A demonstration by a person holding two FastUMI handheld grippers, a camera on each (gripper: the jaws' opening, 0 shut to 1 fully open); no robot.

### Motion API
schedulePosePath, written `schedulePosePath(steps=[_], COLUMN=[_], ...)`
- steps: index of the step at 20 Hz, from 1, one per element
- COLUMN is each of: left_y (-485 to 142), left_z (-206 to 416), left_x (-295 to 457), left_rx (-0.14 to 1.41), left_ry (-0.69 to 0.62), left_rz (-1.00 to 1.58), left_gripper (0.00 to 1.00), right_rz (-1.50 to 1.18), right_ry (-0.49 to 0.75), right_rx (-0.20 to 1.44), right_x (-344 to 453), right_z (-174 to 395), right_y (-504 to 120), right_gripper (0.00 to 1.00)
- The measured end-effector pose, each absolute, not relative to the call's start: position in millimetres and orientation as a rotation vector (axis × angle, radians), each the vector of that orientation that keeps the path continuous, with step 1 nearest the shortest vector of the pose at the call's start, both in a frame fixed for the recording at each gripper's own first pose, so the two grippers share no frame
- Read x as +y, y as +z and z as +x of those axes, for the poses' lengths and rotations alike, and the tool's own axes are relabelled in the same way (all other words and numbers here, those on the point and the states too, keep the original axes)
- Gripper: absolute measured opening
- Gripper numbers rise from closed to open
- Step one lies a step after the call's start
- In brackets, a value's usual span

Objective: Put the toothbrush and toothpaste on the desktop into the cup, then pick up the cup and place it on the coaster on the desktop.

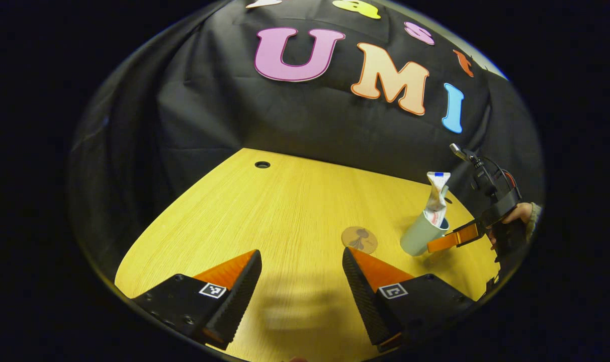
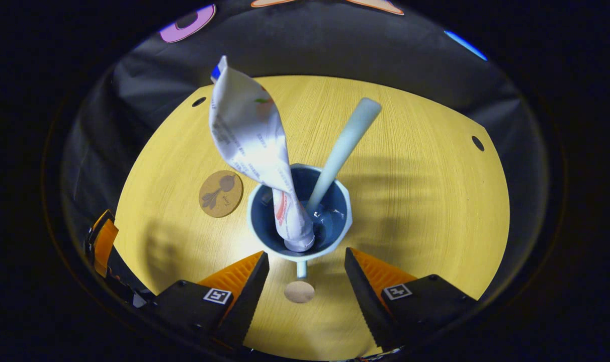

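A pale cup point(image 2: 335, 236) with a dark inside stands on the wooden table. In it a crumpled white toothpaste tube point(image 2: 249, 136) leans left and a pale toothbrush handle point(image 2: 345, 143) leans right. My right gripper point(image 2: 306, 255) is open at the cup's near rim, and the cup's small handle point(image 2: 301, 270) lies between its fingertips without touching them. The round brown coaster point(image 2: 221, 193) lies bare to the cup's left. In the left gripper view my left gripper point(image 1: 301, 252) hangs open over the table, holding nothing, with the coaster point(image 1: 359, 239), cup point(image 1: 416, 236) and tube point(image 1: 437, 198) ahead to its right.
A hand point(image 1: 518, 213) holds the right gripper's body at the table's right edge. My left gripper's finger point(image 2: 103, 241) shows at the far left of the right gripper view. A small tan disc point(image 2: 299, 291) sits under the cup's handle. Cable holes point(image 2: 478, 143) mark the tabletop.
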State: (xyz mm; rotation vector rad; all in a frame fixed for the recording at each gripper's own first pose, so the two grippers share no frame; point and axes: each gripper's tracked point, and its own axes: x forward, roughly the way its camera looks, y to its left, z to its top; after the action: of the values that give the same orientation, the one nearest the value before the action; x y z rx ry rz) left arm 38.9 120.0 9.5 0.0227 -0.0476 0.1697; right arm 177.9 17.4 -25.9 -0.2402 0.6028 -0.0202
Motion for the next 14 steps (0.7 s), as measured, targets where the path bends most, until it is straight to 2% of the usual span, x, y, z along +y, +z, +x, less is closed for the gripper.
schedulePosePath(steps=[1,2,3,6,8,9,10,12,14], left_y=[8,10,10,8,10,10,10,9,8], left_z=[36,34,35,34,34,35,36,38,40], left_x=[119,119,118,120,120,119,118,115,112], left_rx=[-0.046,-0.048,-0.048,-0.037,-0.039,-0.038,-0.034,-0.028,-0.023], left_ry=[0.171,0.173,0.172,0.183,0.186,0.184,0.18,0.169,0.161], left_rz=[0.024,0.024,0.023,0.023,0.021,0.02,0.018,0.016,0.015], left_gripper=[0.94,0.93,0.94,0.93,0.94,0.94,0.93,0.93,0.94], right_rz=[-0.238,-0.233,-0.224,-0.207,-0.24,-0.262,-0.275,-0.281,-0.302], right_ry=[-0.019,-0.019,-0.024,-0.034,-0.04,-0.044,-0.045,-0.049,-0.044], right_rx=[0.619,0.627,0.637,0.662,0.667,0.662,0.658,0.656,0.646], right_x=[18,19,20,18,15,13,12,13,13], right_z=[180,181,182,183,181,184,184,183,183], right_y=[-29,-30,-31,-35,-40,-40,-38,-38,-38], right_gripper=[0.88,0.75,0.67,0.6,0.44,0.41,0.31,0.28,0.29])
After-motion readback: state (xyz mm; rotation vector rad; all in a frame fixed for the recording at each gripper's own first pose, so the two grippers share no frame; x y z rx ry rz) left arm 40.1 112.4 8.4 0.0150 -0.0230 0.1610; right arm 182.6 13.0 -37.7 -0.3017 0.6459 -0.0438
